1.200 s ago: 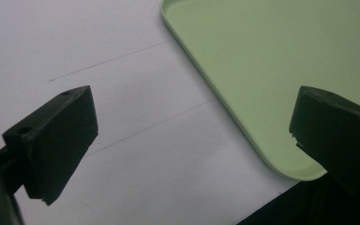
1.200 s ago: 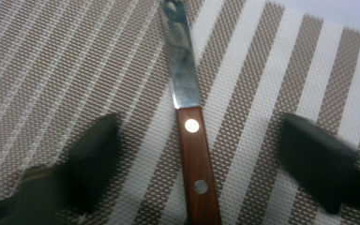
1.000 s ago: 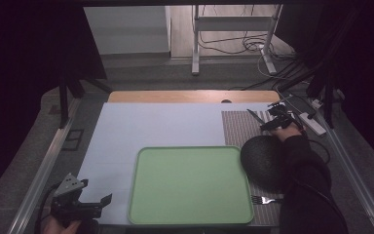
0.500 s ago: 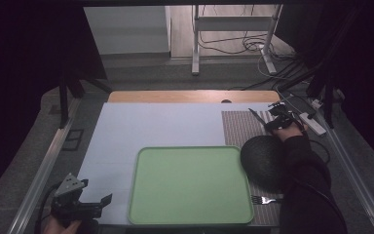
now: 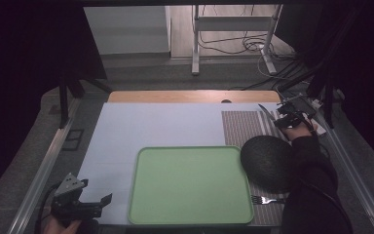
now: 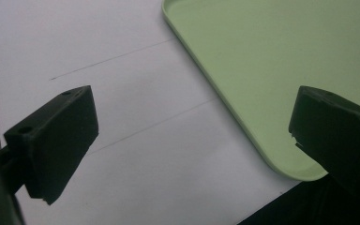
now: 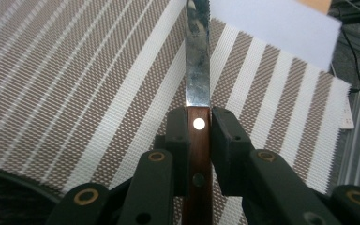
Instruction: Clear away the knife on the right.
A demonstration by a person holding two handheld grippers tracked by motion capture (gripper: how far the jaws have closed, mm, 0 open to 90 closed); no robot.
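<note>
Two hand-held grippers are in play. Your right hand-held gripper (image 7: 198,129) sits at the far right of the counter (image 5: 165,126), over the striped mat (image 7: 75,84). Its jaws have just been closing and now press on both sides of the knife (image 7: 198,93), at the wooden handle just below the blade. The blade points away from you, along the mat's stripes toward the white sheet (image 7: 272,23); whether it touches the mat cannot be told. In the high view the knife (image 5: 267,113) juts left of that hand-held gripper (image 5: 285,117).

Your left hand-held gripper (image 5: 100,204) rests at the near left corner, jaws wide apart with nothing between them. Its own view shows the white sheet (image 6: 136,117) beneath, and the green tray (image 6: 262,70) just beside the right jaw.

A dark bowl (image 5: 267,162) stands on the mat right of the tray (image 5: 190,187). A fork (image 5: 265,199) lies near it, at the near edge.
</note>
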